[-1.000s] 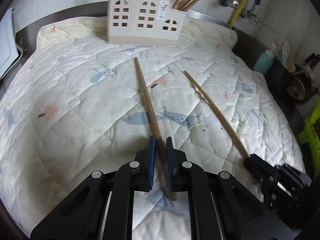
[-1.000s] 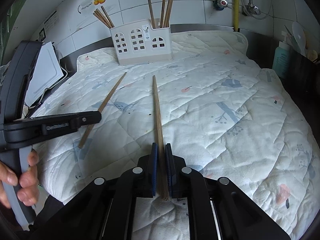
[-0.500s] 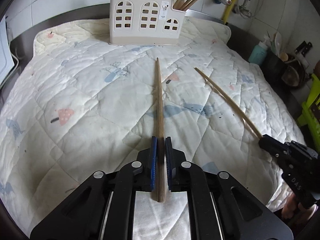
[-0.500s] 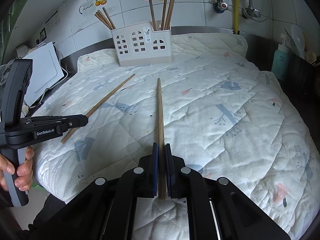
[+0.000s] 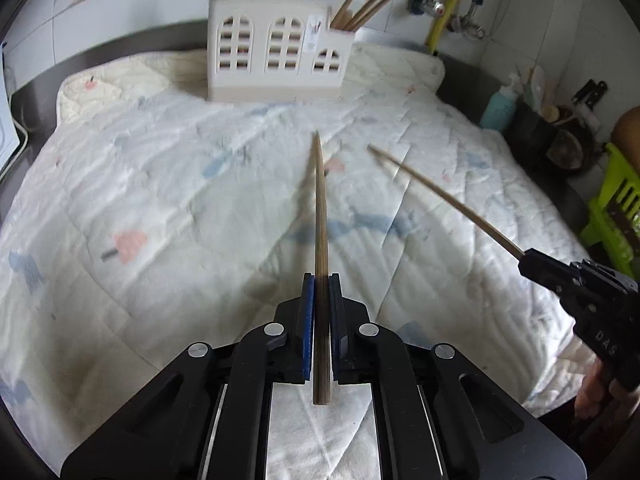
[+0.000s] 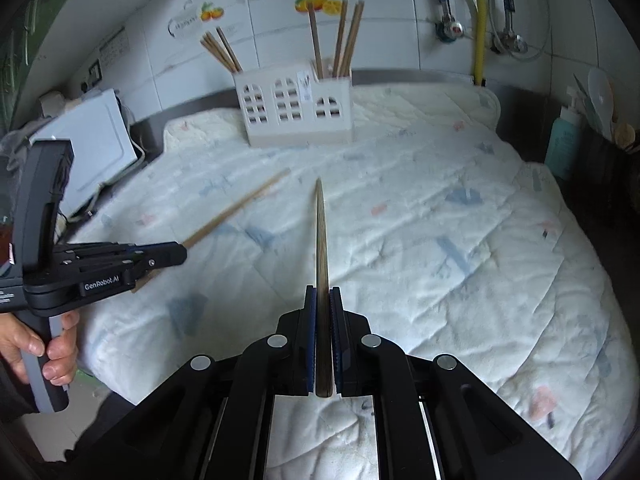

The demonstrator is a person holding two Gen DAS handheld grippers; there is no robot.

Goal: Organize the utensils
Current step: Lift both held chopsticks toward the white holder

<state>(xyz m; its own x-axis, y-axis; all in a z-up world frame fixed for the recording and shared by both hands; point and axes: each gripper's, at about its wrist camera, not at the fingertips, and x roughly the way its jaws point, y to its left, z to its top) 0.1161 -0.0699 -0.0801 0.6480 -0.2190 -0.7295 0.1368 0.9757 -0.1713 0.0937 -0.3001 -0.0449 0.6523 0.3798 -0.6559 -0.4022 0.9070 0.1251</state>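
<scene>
My left gripper (image 5: 321, 280) is shut on a wooden chopstick (image 5: 320, 216) and holds it above the quilted mat, tip pointing at the white house-shaped utensil holder (image 5: 276, 60). My right gripper (image 6: 321, 292) is shut on a second chopstick (image 6: 321, 236), also lifted and pointing at the holder (image 6: 294, 110). Each gripper shows in the other's view: the right one (image 5: 528, 258) with its chopstick (image 5: 440, 196), the left one (image 6: 180, 250) with its chopstick (image 6: 236, 210). The holder has several chopsticks standing in its left and right compartments.
The quilted mat (image 6: 440, 240) covers the counter. A teal bottle (image 6: 562, 146) and a dark container of utensils (image 6: 608, 160) stand at the right. A white appliance (image 6: 96, 140) sits at the left. A green rack (image 5: 616, 208) is at the far right. Pipes run down the back wall.
Both chopsticks have been lifted off the mat and carried forward toward the holder, which now looks closer in both views.
</scene>
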